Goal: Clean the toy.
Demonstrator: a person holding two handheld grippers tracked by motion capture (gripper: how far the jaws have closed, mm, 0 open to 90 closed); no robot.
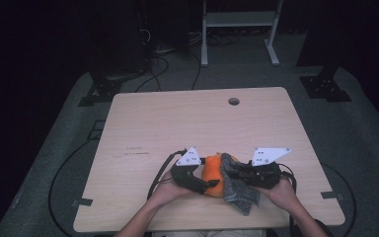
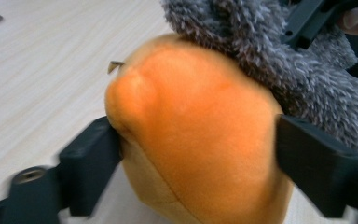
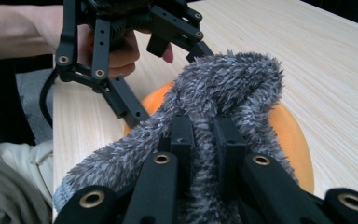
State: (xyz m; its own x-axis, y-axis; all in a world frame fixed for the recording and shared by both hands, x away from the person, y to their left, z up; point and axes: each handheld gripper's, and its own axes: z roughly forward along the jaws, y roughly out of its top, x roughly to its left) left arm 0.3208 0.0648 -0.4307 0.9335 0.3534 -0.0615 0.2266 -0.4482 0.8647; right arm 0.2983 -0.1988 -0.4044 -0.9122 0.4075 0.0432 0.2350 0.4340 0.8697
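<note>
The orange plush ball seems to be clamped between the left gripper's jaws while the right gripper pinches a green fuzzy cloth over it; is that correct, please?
Nearly. The cloth is grey, not green, as the right gripper view shows. The left gripper does clamp the orange plush ball, and the right gripper pinches the cloth over it.

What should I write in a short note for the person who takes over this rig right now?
Left gripper: shut on the round orange plush fruit, near the front edge of the pale wooden table.
Right gripper: shut on the fuzzy grey cloth, which lies over the fruit's top.
Done: both things are gripped and the cloth touches the fruit.
Left: probably wiping the fruit with the cloth; how far this has gone I cannot tell.
</note>
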